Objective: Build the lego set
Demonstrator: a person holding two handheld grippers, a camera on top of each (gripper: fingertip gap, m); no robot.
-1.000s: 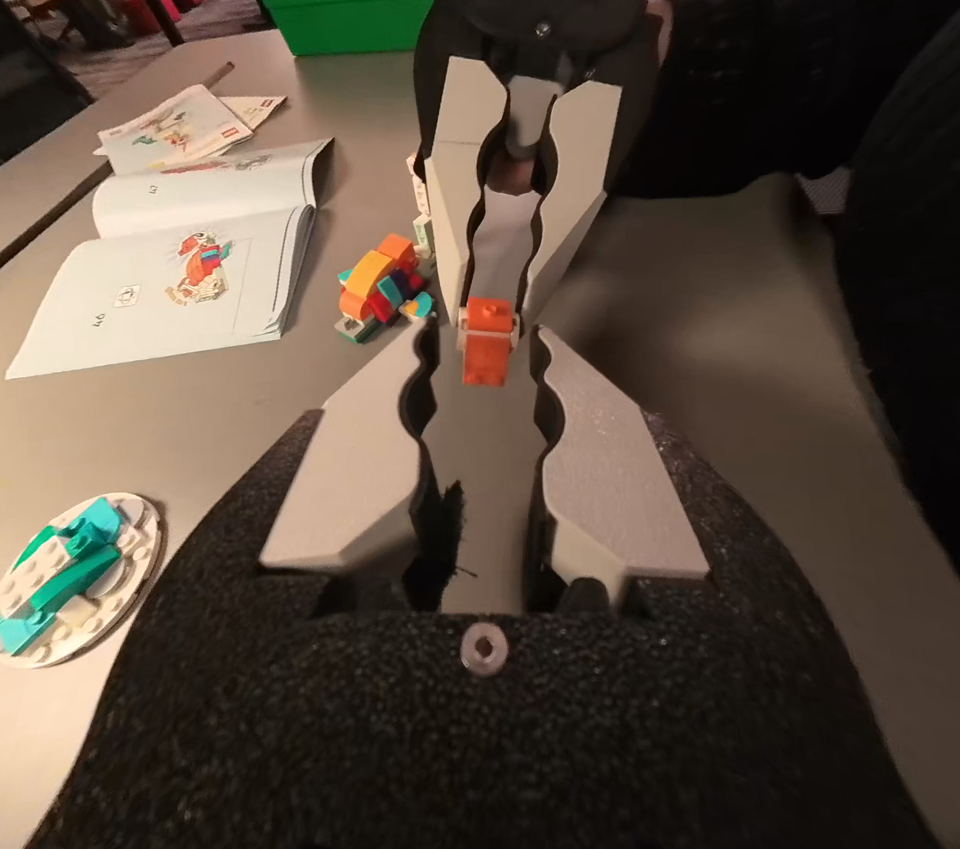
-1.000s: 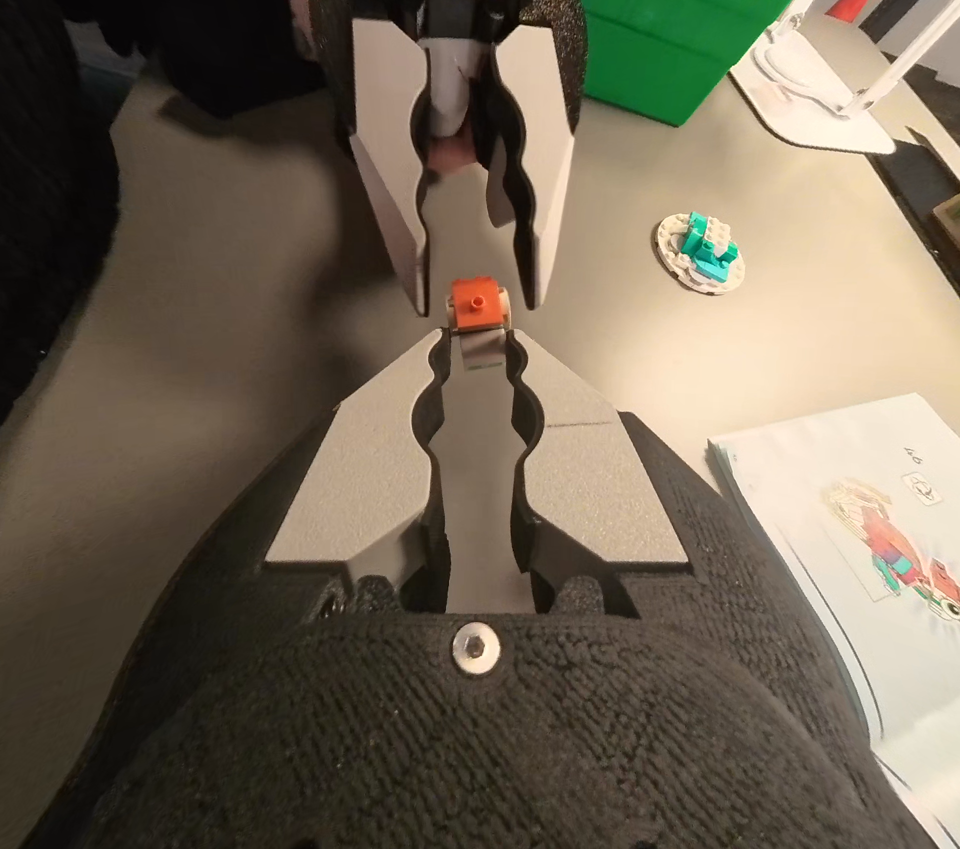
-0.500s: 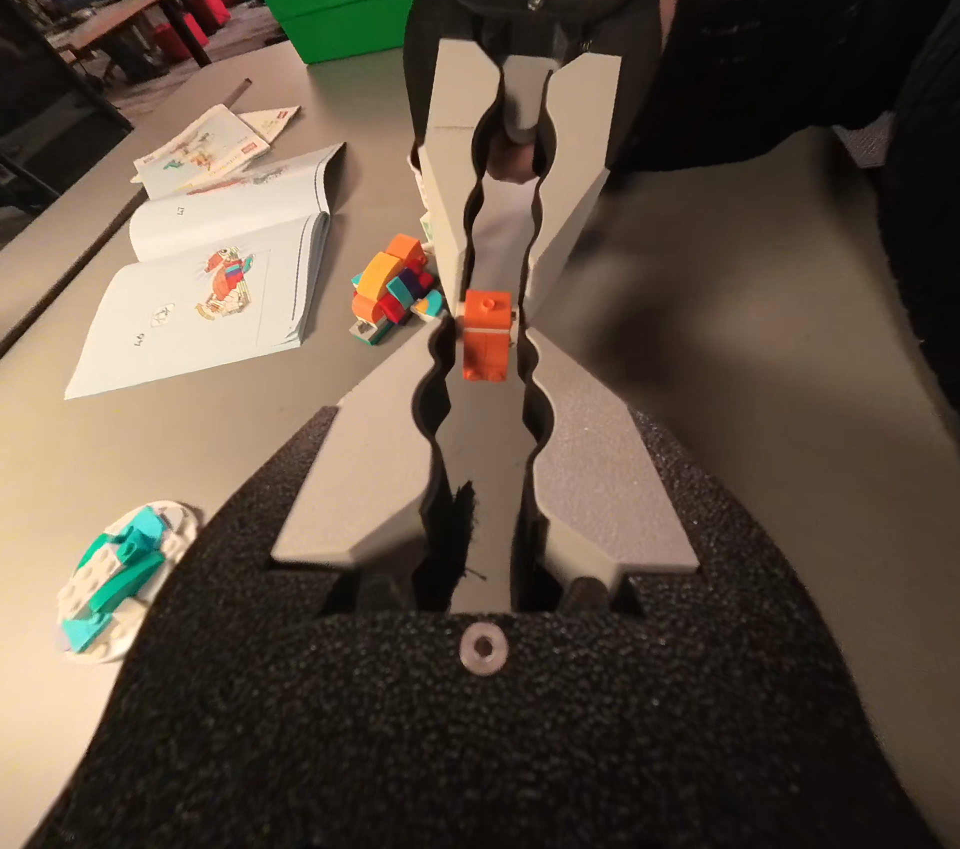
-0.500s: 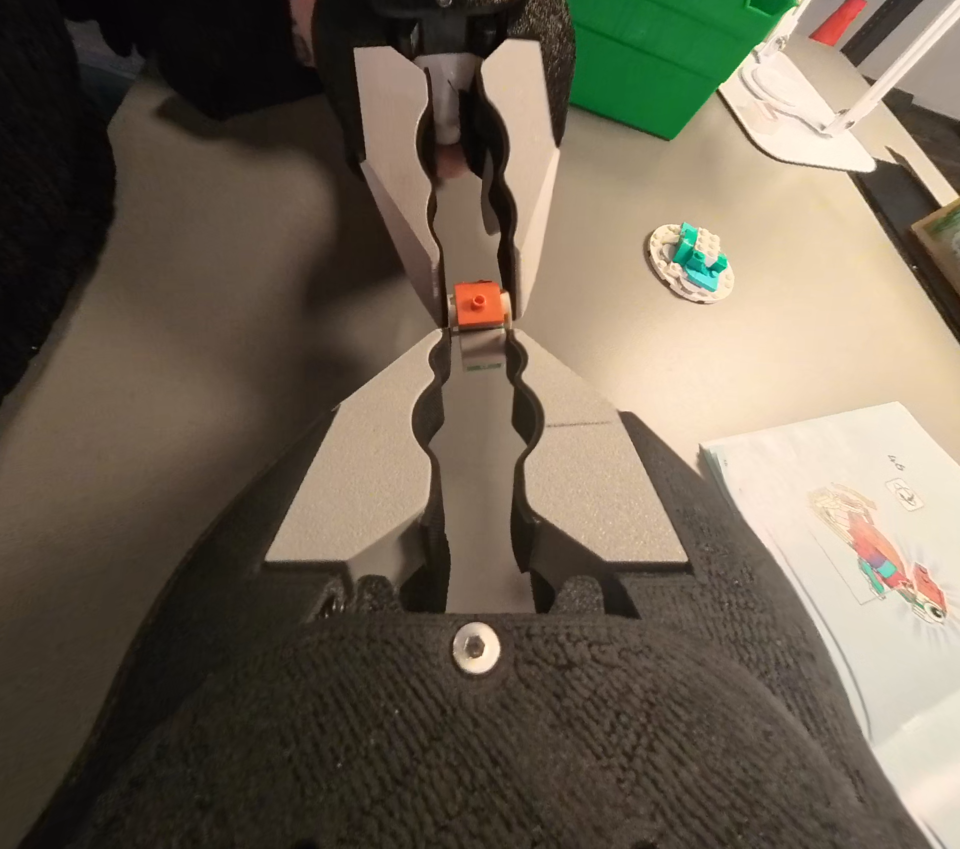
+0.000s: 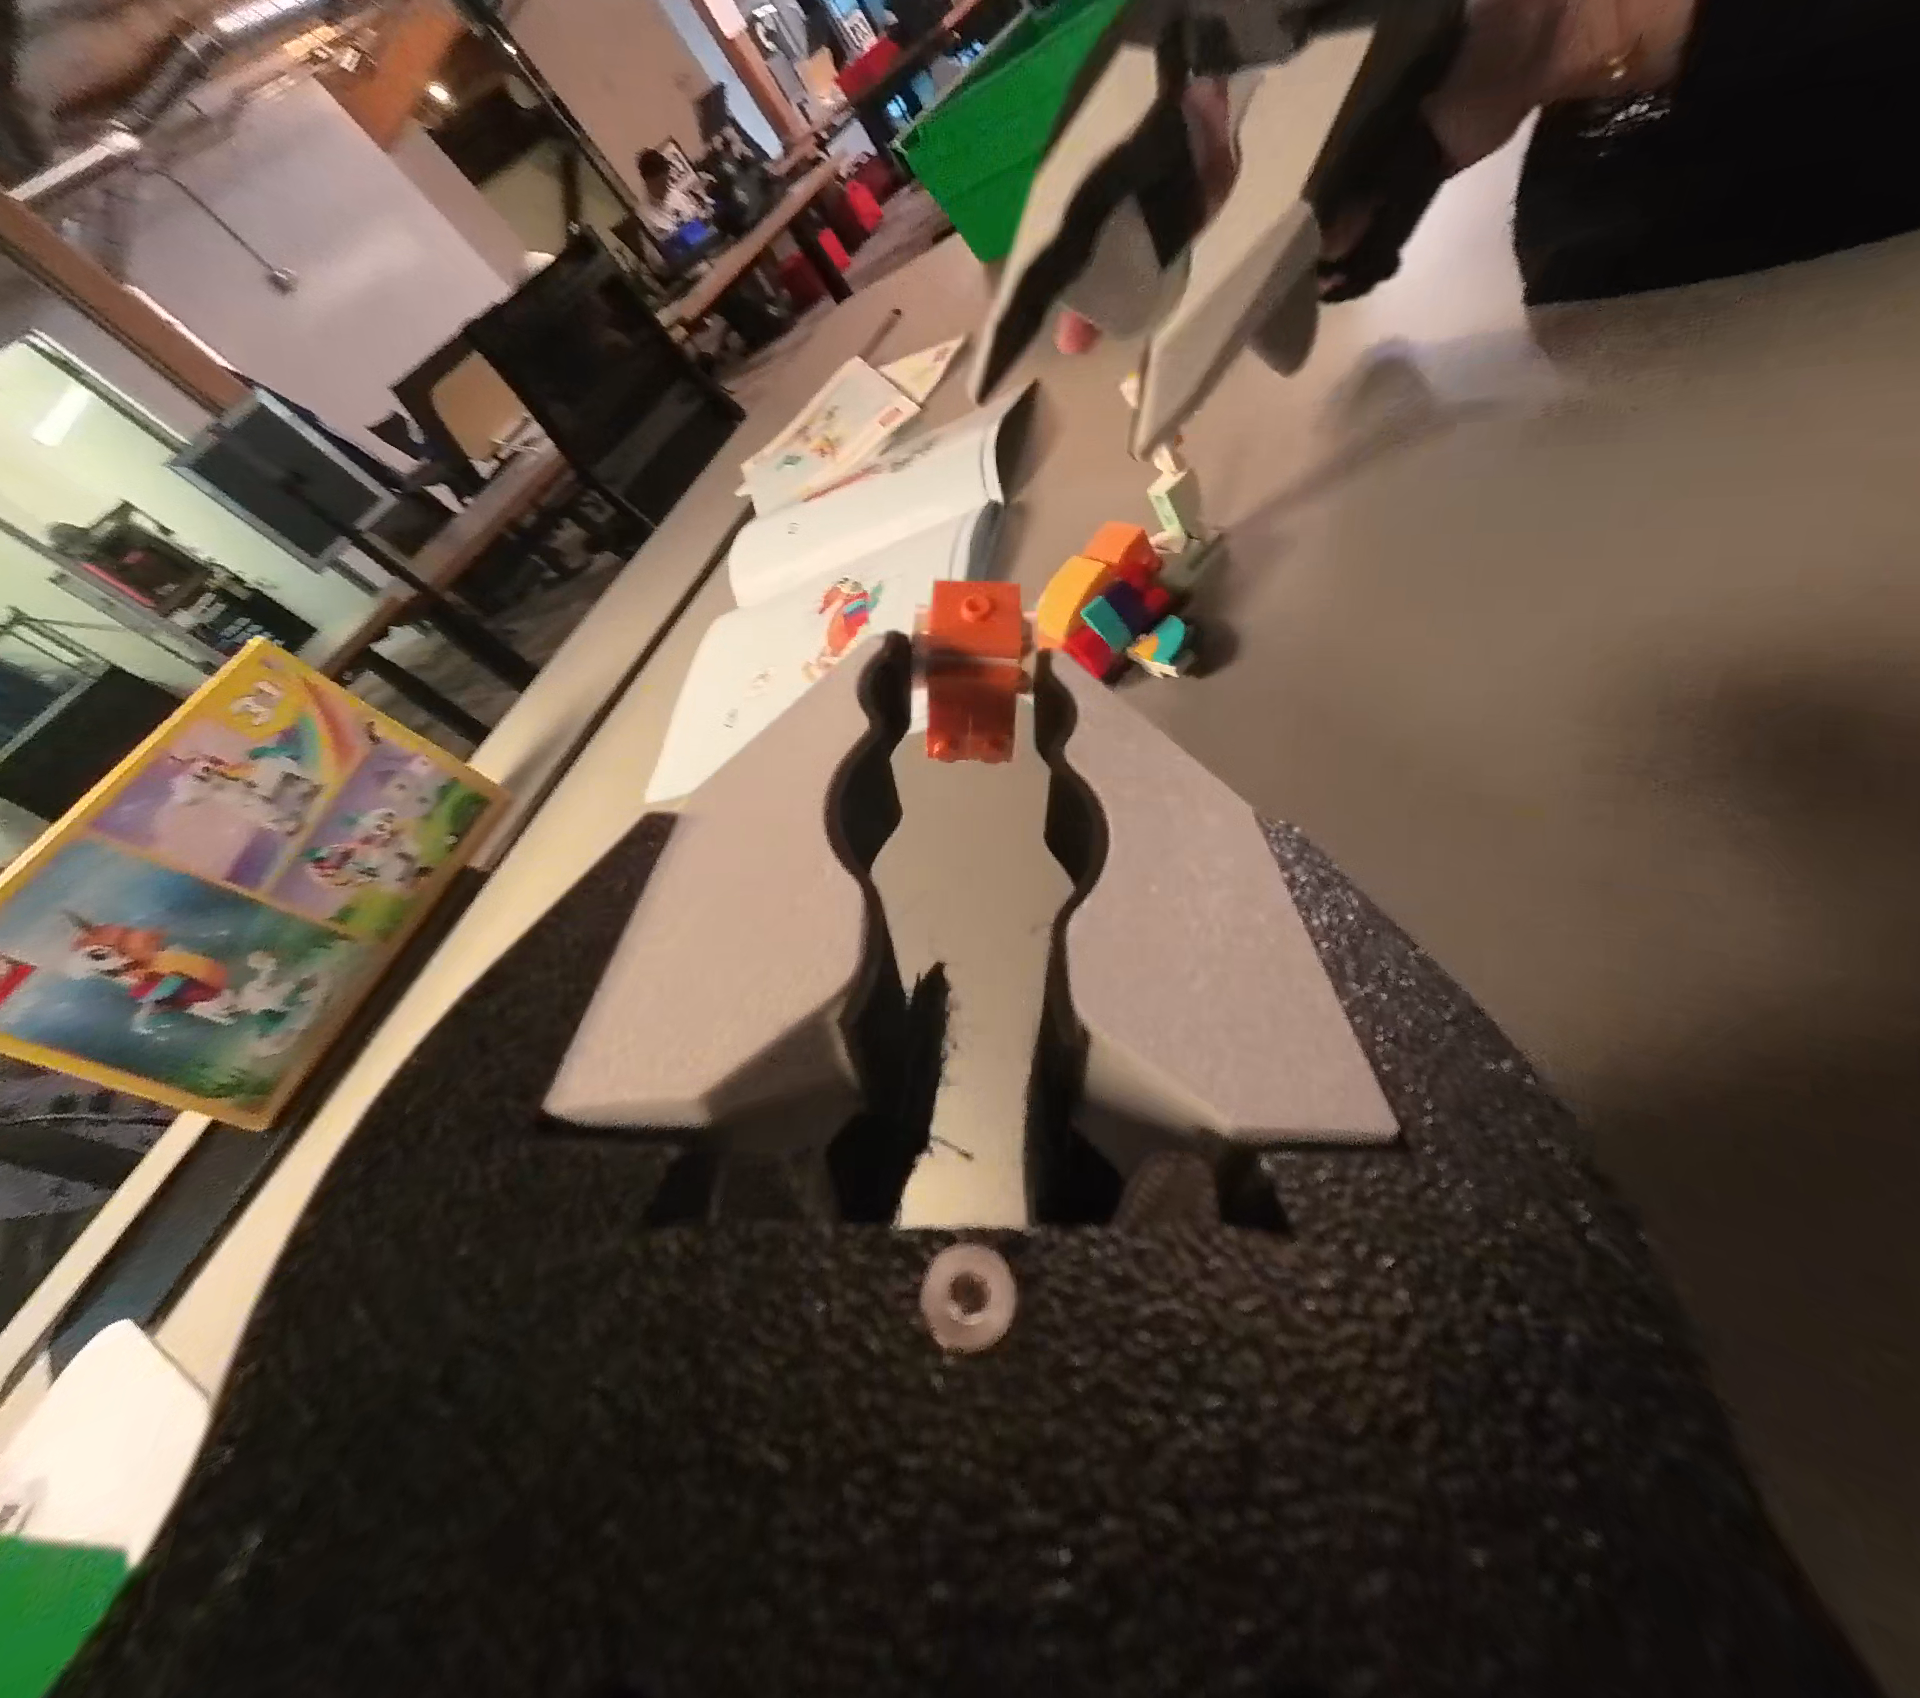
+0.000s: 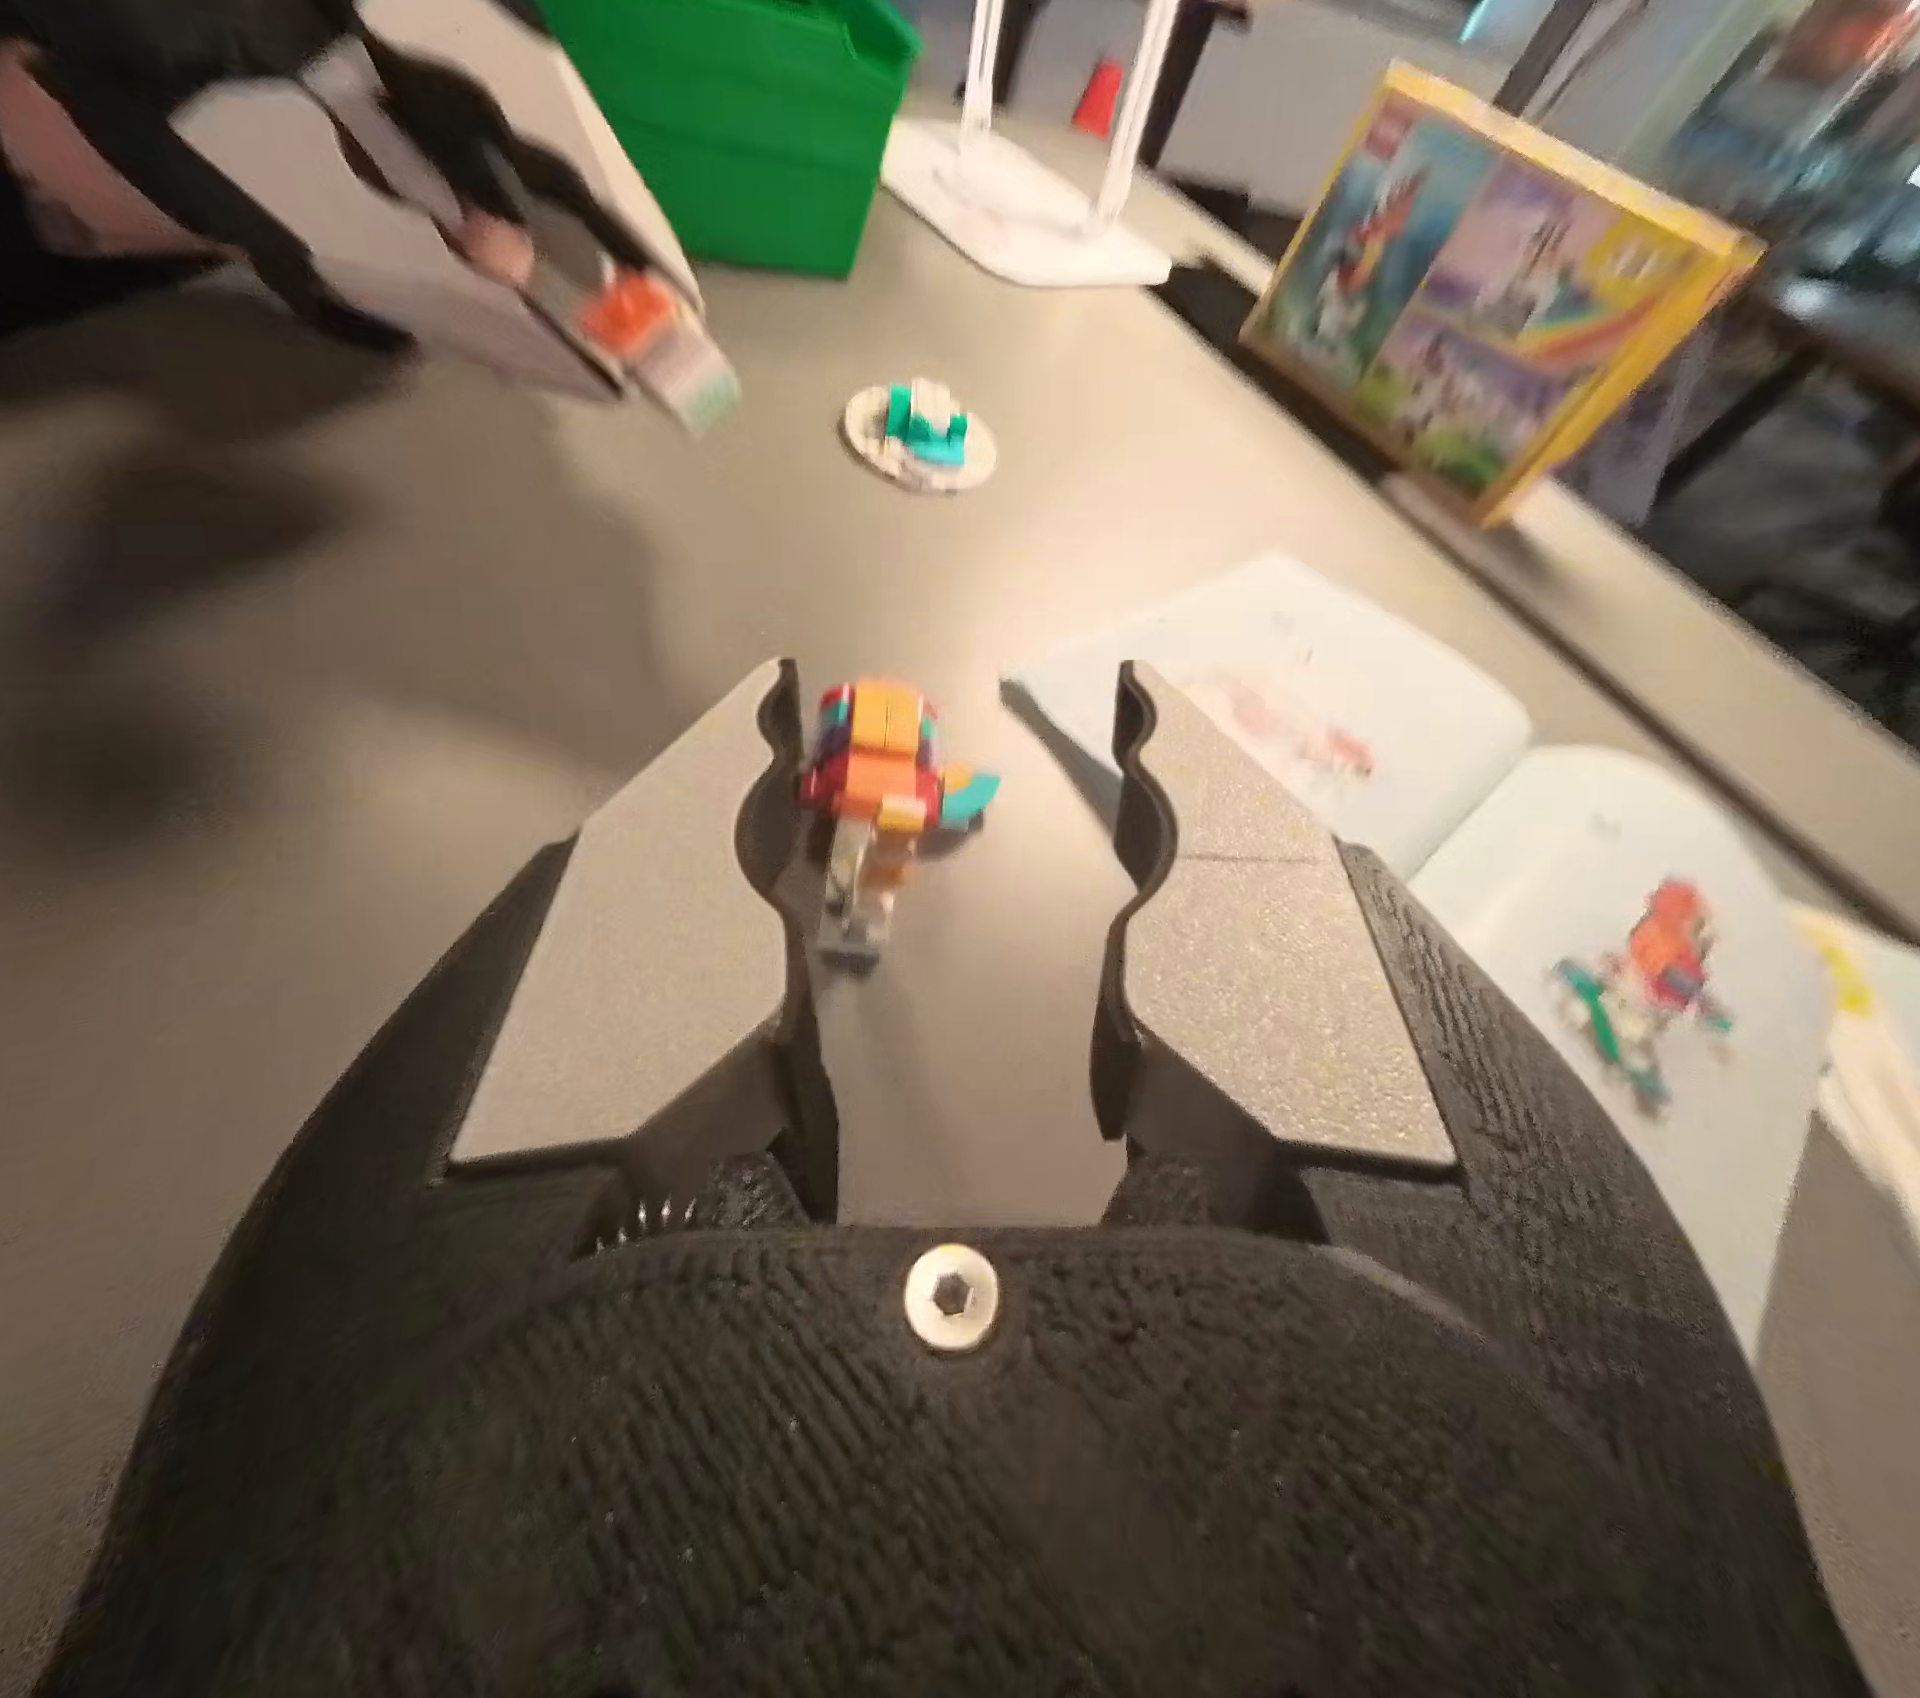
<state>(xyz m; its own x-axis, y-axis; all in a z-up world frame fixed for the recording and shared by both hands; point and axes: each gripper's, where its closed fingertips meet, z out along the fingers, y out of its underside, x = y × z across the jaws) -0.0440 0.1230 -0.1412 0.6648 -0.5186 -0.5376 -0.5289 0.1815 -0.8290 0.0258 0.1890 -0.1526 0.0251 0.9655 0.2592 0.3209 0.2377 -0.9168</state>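
Observation:
My left gripper (image 5: 971, 672) is shut on a small orange brick assembly (image 5: 971, 661) with pale side parts and holds it above the table. It also shows in the right wrist view (image 6: 665, 370) at upper left, the orange assembly (image 6: 623, 318) between its tips. My right gripper (image 6: 956, 692) is open and empty. It hangs over a colourful part-built model (image 6: 883, 765) lying on the grey table, closer to the left finger. In the left wrist view the right gripper (image 5: 1081, 401) is raised, beyond the model (image 5: 1117, 614).
An open instruction booklet (image 6: 1455, 869) lies right of the model. A round white plate with teal bricks (image 6: 920, 433) sits farther off. Green bins (image 6: 707, 90), a white stand (image 6: 1029, 194) and the set's box (image 6: 1486, 298) stand at the table's far side.
The right gripper let go of the orange assembly, opened and moved over the colourful model. The left gripper closed on the assembly and keeps it, now tilted and apart from the right.

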